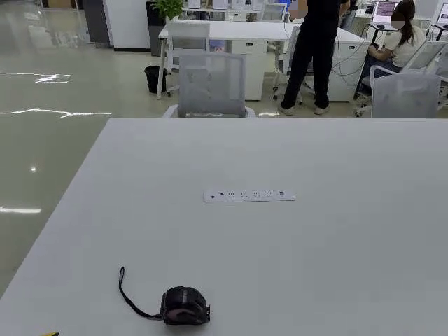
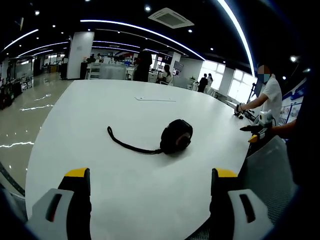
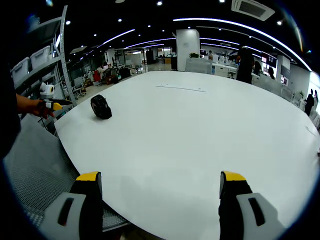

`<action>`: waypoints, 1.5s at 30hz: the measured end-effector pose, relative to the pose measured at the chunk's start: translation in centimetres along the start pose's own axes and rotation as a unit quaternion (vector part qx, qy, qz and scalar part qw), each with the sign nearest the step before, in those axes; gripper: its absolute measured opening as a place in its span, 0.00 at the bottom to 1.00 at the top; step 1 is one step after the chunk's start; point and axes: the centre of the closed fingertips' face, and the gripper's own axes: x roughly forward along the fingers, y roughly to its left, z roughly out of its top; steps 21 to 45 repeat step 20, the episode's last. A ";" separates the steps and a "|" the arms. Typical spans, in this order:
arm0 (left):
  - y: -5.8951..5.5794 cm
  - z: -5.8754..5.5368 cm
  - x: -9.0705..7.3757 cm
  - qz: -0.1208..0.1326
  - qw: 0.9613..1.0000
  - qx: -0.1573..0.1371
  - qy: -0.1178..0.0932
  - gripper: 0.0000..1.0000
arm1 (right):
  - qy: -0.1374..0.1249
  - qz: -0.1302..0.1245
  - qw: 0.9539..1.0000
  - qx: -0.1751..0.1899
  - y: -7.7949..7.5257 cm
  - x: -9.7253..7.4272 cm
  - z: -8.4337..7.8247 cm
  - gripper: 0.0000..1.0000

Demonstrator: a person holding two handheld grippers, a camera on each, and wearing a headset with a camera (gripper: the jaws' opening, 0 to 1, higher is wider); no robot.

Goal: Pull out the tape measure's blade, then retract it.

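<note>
Tape measure [image 1: 185, 306]: one is counted (black, with a strap).
Power strip [image 1: 249, 195]: one is counted.
Grippers: two are counted, left gripper [image 2: 150, 173] and right gripper [image 3: 161, 176].
People in head view: two are counted, standing person [image 1: 313, 49] and seated person [image 1: 400, 43].

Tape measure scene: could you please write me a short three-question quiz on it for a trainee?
1. True or false: the tape measure is already extended.
2. The left gripper is: A open; B shut on the tape measure; C shut on nothing.
3. What lies on the table beyond the tape measure?
Key: 1 false; 2 A; 3 power strip.
</note>
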 end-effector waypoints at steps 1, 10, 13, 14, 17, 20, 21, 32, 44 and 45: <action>0.1 0.0 0.0 0.001 1.000 0.000 -0.001 0.99 | 0.000 0.000 1.000 0.000 0.1 0.0 0.0 1.00; 0.6 -0.2 -0.5 0.004 1.000 -0.003 -0.001 0.99 | 0.005 0.002 1.000 0.003 0.2 -0.4 -0.3 1.00; 0.7 -0.1 -0.4 0.008 1.000 -0.008 -0.005 0.99 | 0.006 -0.001 1.000 0.009 0.1 -0.5 -0.5 1.00; 0.7 -0.2 -0.4 0.009 1.000 -0.008 -0.005 0.99 | 0.008 -0.001 1.000 0.009 0.1 -0.5 -0.6 1.00; 0.9 0.0 -0.4 0.015 1.000 -0.010 -0.009 0.99 | 0.015 0.000 1.000 0.008 0.0 -0.2 -1.0 1.00; 1.2 0.3 -0.5 0.019 1.000 -0.013 -0.021 0.99 | 0.013 0.000 1.000 0.011 -0.2 0.0 -0.9 1.00; 1.2 0.3 -0.5 0.019 1.000 -0.013 -0.021 0.99 | 0.013 0.000 1.000 0.011 -0.2 0.0 -0.9 1.00; 1.2 0.3 -0.5 0.019 1.000 -0.013 -0.021 0.99 | 0.013 0.000 1.000 0.011 -0.2 0.0 -0.9 1.00; 1.2 0.3 -0.5 0.019 1.000 -0.013 -0.021 0.99 | 0.013 0.000 1.000 0.011 -0.2 0.0 -0.9 1.00; 1.2 0.3 -0.5 0.019 1.000 -0.013 -0.021 0.99 | 0.013 0.000 1.000 0.011 -0.2 0.0 -0.9 1.00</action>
